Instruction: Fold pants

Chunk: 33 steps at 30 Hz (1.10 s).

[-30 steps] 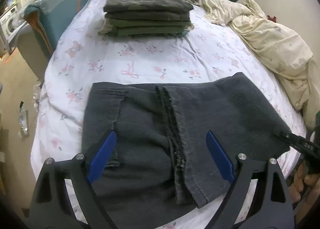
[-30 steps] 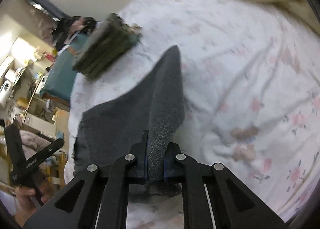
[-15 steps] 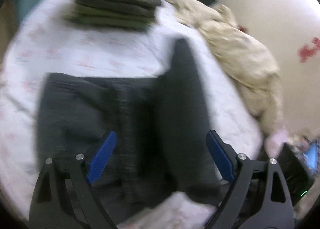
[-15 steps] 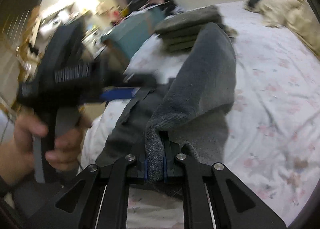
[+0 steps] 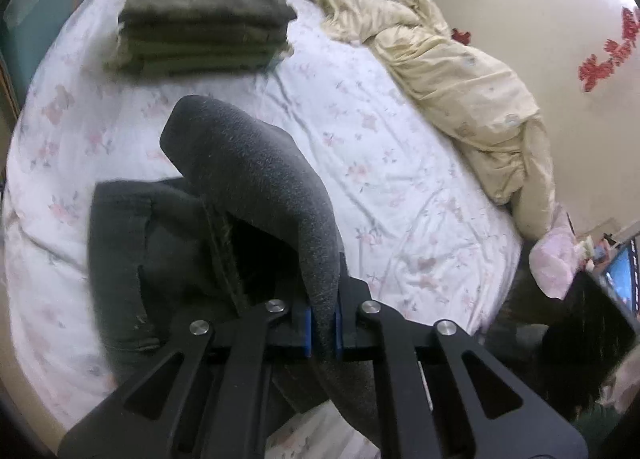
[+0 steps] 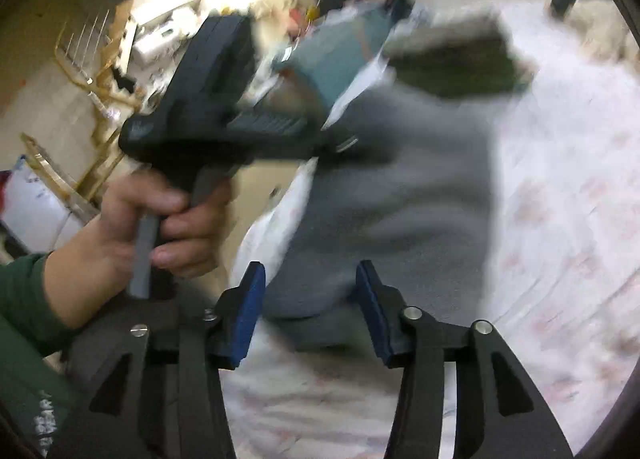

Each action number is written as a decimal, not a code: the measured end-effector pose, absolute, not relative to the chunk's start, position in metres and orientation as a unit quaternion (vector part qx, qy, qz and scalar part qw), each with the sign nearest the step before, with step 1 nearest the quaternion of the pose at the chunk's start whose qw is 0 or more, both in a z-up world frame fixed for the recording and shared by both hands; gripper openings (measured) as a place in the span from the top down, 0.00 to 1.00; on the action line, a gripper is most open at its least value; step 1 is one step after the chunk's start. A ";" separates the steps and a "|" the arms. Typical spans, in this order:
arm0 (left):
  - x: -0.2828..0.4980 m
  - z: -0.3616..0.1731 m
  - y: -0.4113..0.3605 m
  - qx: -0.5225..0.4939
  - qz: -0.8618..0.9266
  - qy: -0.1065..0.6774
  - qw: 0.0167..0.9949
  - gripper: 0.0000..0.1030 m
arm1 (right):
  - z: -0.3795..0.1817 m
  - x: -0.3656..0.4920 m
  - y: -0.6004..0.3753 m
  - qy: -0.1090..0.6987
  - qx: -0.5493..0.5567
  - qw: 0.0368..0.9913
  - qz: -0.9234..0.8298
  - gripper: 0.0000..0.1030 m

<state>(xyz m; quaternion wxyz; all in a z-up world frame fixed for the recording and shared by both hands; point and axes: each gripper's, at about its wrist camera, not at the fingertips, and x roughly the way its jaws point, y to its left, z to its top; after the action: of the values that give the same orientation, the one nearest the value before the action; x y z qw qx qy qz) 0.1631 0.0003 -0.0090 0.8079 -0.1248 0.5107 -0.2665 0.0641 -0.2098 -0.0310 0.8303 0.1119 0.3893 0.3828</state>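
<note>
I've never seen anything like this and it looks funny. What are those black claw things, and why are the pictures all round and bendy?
A person holds two grabber tools, one per hand. Each has a tiny wide camera, which bends the picture. One picture looks along the left gripper: its blue pads are pinched shut on the grey pants, lifting one end off the flowery bed. The other, blurry, looks along the right gripper, which is open. There you see the left hand holding its tool. Further back are a stack of folded green clothes and a crumpled cream blanket.
</note>
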 end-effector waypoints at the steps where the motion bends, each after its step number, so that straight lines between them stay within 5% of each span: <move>1: 0.163 -0.005 0.005 -0.126 -0.264 0.511 0.808 0.95 | -0.030 0.066 -0.214 0.384 0.115 0.837 0.372 0.51; 3: 0.164 0.000 0.021 -0.120 -0.252 0.517 0.809 0.95 | -0.034 0.081 -0.224 0.387 0.129 0.850 0.334 0.56; 6: 0.169 -0.007 0.044 -0.104 -0.222 0.539 0.806 0.95 | -0.051 0.105 -0.205 0.426 0.067 0.856 0.285 0.81; 20: 0.174 -0.116 0.121 -0.073 -0.057 0.649 0.755 0.93 | -0.122 0.111 -0.090 0.493 -0.027 0.785 0.374 0.83; 24: 0.176 -0.116 0.120 -0.056 -0.012 0.639 0.767 0.77 | -0.113 0.115 -0.090 0.492 0.011 0.774 0.397 0.83; 31: 0.179 -0.102 0.111 0.012 0.060 0.603 0.795 0.73 | -0.109 0.126 -0.121 0.473 0.018 0.825 0.307 0.83; 33: 0.179 -0.084 0.110 0.035 0.098 0.558 0.823 0.58 | -0.123 0.129 -0.118 0.482 0.009 0.826 0.291 0.83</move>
<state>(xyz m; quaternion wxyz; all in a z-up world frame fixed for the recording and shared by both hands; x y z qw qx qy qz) 0.1794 0.1099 -0.0840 0.8235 0.0351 0.5578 0.0977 0.1290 -0.1183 -0.1231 0.8261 0.0087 0.4823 0.2913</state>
